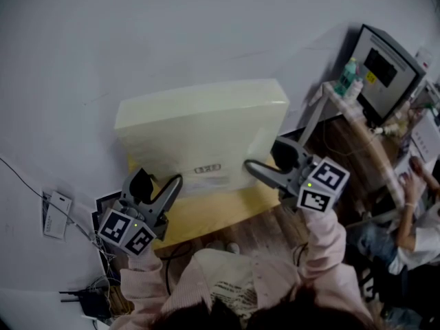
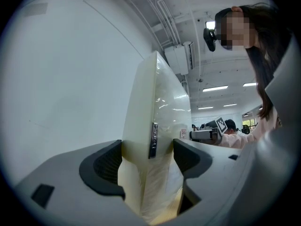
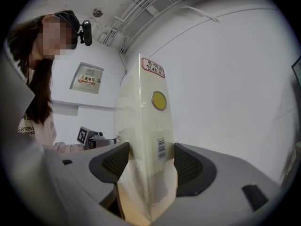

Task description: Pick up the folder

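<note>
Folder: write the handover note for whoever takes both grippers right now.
Left gripper: shut on the folder, pads on both faces at its left end.
Right gripper: shut on the folder's right end in the same way.
Folder: on edge between the two grippers, in front of the white wall and above the yellow table. Whether it is clear of the table cannot be told.
Done: both grips are made.
Left: probably raise it with both hands together, kept level.

Office: desk monitor [image 1: 385,71], ceiling strip lights [image 2: 215,88]
</note>
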Demonstrator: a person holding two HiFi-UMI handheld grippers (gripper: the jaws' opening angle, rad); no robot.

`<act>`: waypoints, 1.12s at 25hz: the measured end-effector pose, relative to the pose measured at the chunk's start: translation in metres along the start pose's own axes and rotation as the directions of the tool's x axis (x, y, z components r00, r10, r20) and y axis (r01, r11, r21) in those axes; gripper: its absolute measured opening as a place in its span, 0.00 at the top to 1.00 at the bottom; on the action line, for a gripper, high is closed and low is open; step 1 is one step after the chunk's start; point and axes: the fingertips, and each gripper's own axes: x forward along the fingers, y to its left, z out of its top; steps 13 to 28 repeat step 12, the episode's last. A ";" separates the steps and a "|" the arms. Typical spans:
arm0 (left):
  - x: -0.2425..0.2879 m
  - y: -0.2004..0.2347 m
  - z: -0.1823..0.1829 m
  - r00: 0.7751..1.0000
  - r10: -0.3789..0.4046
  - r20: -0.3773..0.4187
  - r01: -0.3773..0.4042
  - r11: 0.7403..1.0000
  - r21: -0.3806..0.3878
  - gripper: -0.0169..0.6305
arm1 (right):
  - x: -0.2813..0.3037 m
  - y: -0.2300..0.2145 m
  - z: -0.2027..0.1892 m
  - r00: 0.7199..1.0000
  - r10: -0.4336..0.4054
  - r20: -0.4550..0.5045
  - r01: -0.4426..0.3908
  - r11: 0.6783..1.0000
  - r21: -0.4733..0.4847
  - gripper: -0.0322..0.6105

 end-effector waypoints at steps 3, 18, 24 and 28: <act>-0.001 0.000 0.001 1.000 0.001 0.003 -0.001 1.000 0.001 0.45 | 0.001 0.001 0.000 1.000 0.000 -0.002 0.000 1.000 -0.005 0.48; -0.003 0.001 0.003 1.000 0.005 0.005 -0.005 1.000 0.007 0.45 | 0.002 0.003 0.000 1.000 -0.002 -0.010 0.002 1.000 -0.019 0.48; -0.003 0.001 0.003 1.000 0.005 0.005 -0.005 1.000 0.007 0.45 | 0.002 0.003 0.000 1.000 -0.002 -0.010 0.002 1.000 -0.019 0.48; -0.003 0.001 0.003 1.000 0.005 0.005 -0.005 1.000 0.007 0.45 | 0.002 0.003 0.000 1.000 -0.002 -0.010 0.002 1.000 -0.019 0.48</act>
